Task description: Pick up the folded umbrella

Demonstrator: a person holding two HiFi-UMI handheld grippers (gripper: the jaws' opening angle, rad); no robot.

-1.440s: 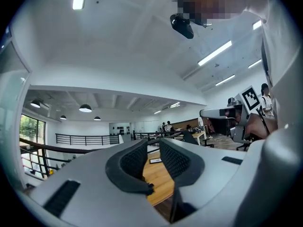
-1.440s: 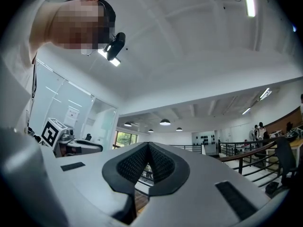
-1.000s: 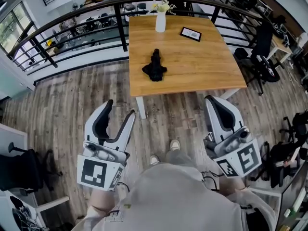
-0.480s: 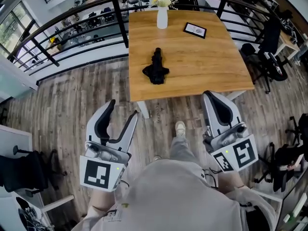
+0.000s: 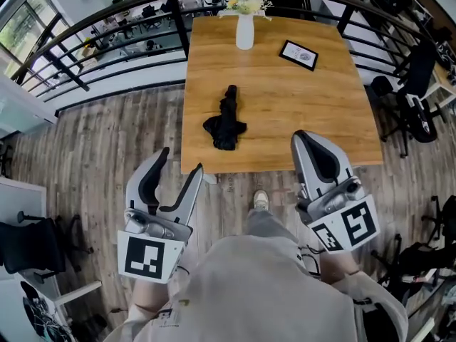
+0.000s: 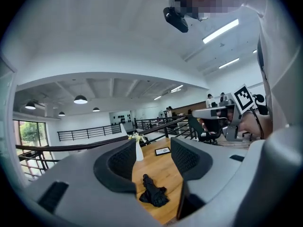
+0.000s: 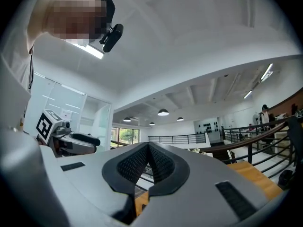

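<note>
The folded black umbrella point(image 5: 226, 121) lies on the wooden table point(image 5: 313, 112), near its front left edge, with loose fabric bunched at its near end. My left gripper point(image 5: 179, 161) is open and empty, over the floor just short of the table edge. Between its spread fingers the left gripper view shows the umbrella point(image 6: 153, 194) ahead, well beyond the left gripper point(image 6: 152, 156). My right gripper point(image 5: 305, 137) is shut with nothing in it, its tip over the table's front edge to the right of the umbrella. In its own view the right gripper point(image 7: 147, 151) has its pads meeting at the tips.
A white vase with flowers point(image 5: 245, 26) and a small picture frame point(image 5: 298, 54) stand at the table's far side. A black railing point(image 5: 107, 45) curves behind the table. Office chairs point(image 5: 417, 98) stand to the right, a dark chair point(image 5: 32, 244) to the left. Wooden floor point(image 5: 85, 155) lies below.
The person has stepped toward the table, so it and the umbrella are nearer. Both grippers moved forward with the person. The left stays open and the right stays shut.
</note>
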